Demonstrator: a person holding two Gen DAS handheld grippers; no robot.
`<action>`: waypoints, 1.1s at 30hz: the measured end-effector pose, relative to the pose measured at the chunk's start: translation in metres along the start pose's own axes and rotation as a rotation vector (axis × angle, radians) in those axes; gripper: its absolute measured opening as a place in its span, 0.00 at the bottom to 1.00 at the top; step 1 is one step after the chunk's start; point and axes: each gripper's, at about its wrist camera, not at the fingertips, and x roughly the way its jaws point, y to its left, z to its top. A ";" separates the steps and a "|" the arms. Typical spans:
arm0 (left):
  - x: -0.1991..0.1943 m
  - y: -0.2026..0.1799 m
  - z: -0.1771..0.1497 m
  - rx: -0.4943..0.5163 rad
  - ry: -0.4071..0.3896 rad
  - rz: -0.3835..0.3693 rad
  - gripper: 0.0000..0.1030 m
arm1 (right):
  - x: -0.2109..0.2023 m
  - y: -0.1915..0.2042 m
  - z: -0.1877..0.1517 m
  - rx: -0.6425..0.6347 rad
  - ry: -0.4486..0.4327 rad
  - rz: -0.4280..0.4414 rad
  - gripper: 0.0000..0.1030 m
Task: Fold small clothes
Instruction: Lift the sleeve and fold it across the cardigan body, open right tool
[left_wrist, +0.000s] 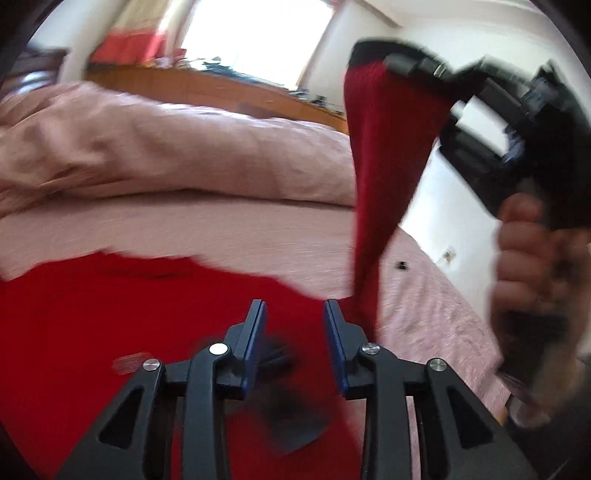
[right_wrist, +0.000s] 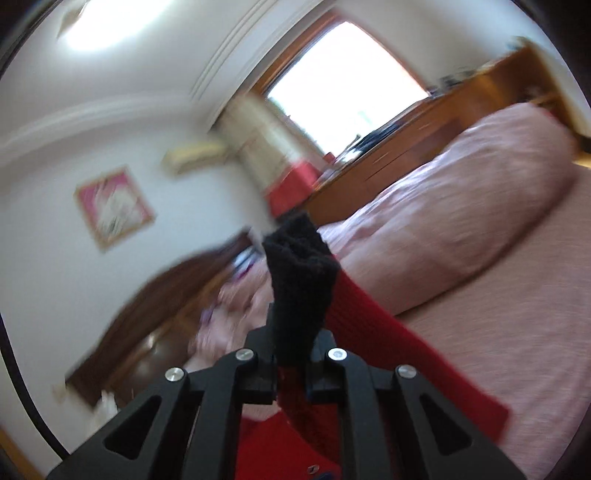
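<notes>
A red knitted sweater (left_wrist: 122, 325) lies on the pink bed (left_wrist: 221, 229). My left gripper (left_wrist: 295, 314) is open and empty, low over the sweater's body. My right gripper (right_wrist: 293, 343) is shut on the sweater's sleeve at its black cuff (right_wrist: 299, 273); in the left wrist view it (left_wrist: 413, 66) holds the red sleeve (left_wrist: 380, 177) lifted high at the right, hanging down to the bed. The sleeve (right_wrist: 388, 354) runs down to the right in the right wrist view. Both views are blurred.
A rolled pink duvet (left_wrist: 166, 147) lies across the bed behind the sweater. A wooden desk (left_wrist: 221, 88) with clutter stands under the bright window. A small dark object (left_wrist: 400, 264) lies on the sheet at the right. A wooden headboard (right_wrist: 155, 317) stands at the left.
</notes>
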 end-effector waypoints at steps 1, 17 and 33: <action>-0.017 0.023 -0.001 -0.015 -0.003 0.021 0.32 | 0.031 0.015 -0.015 -0.032 0.060 0.018 0.09; -0.043 0.236 -0.013 -0.197 0.042 0.291 0.46 | 0.247 0.071 -0.250 -0.330 0.568 -0.249 0.09; -0.030 0.253 -0.016 -0.292 0.118 0.269 0.47 | 0.246 0.079 -0.263 -0.281 0.590 -0.240 0.59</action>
